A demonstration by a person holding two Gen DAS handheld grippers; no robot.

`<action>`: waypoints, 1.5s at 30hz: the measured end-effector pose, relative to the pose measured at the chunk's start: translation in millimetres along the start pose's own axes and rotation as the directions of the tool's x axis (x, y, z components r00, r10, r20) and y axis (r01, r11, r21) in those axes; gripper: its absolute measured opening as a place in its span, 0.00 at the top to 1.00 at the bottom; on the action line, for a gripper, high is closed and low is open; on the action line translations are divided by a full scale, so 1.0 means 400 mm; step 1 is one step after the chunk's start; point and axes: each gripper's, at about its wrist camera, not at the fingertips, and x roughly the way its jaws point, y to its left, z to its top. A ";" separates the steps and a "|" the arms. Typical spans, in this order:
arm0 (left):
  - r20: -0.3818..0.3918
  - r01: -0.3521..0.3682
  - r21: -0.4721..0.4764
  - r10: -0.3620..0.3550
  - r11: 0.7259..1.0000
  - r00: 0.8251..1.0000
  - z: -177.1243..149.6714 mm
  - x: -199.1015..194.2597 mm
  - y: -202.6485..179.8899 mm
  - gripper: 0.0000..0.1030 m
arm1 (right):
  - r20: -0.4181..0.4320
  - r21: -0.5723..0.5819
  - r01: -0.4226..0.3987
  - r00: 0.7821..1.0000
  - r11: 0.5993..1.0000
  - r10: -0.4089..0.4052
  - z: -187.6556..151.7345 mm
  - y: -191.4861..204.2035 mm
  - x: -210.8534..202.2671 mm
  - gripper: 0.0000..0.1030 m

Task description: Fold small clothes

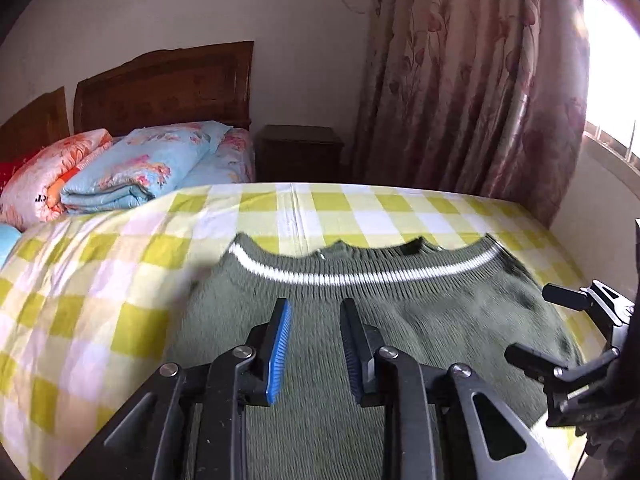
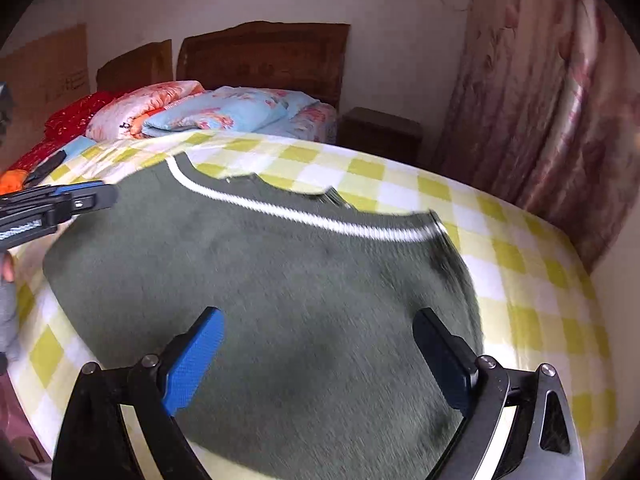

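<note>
On the bed (image 1: 120,272), spread with a yellow checked sheet, a green sweater (image 1: 400,320) lay flat, presumably smoothed out for folding. The left hand-held gripper (image 1: 316,340) hung above its middle, jaws narrowly parted and empty. The right hand-held gripper (image 2: 320,352) hung above the near part, jaws released wide, gripping nothing.

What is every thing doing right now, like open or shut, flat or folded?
Green sweater: lying flat on the bed, held by neither tool.
Left tool: open, narrow gap, nothing between its pads.
Right tool: open wide, empty.
Checked bedsheet: spread over the bed.
Blue floral quilt: folded, by the headboard.
Curtain: drawn aside from the window.
</note>
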 end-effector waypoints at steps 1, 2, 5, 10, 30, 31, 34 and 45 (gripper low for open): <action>-0.019 -0.009 -0.002 0.009 1.000 1.000 0.026 0.035 0.006 0.75 | -0.006 -0.017 -0.009 1.000 1.000 0.008 0.032 0.014 0.025 0.00; -0.041 -0.001 -0.013 0.000 1.000 0.999 0.044 0.069 0.016 0.75 | -0.015 -0.034 -0.014 1.000 0.999 0.013 0.062 0.029 0.051 0.00; -0.128 0.004 -0.035 -0.008 0.999 0.992 0.034 0.174 0.044 0.75 | -0.055 -0.037 -0.042 0.998 0.998 0.039 0.121 0.055 0.149 0.00; -0.164 0.042 -0.076 -0.054 0.996 0.985 -0.018 0.231 0.080 0.75 | -0.158 0.088 -0.089 0.982 0.992 0.102 0.104 0.002 0.273 0.00; -0.173 -0.017 -0.004 0.016 1.000 0.985 -0.049 0.308 0.053 0.75 | -0.194 0.184 0.039 0.981 0.982 -0.003 0.121 -0.223 0.304 0.00; -0.172 -0.017 -0.003 0.017 1.000 0.985 -0.051 0.315 0.053 0.75 | -0.189 0.192 0.043 0.982 0.980 -0.007 0.121 -0.223 0.295 0.00; -0.172 -0.020 -0.004 0.019 1.000 0.985 -0.053 0.309 0.049 0.75 | -0.141 0.167 0.054 0.990 0.984 -0.031 0.124 -0.169 0.223 0.00; -0.169 -0.033 0.003 0.033 0.999 0.985 -0.034 0.267 0.041 0.75 | -0.123 0.091 -0.051 0.990 0.995 0.062 0.008 -0.022 0.172 0.00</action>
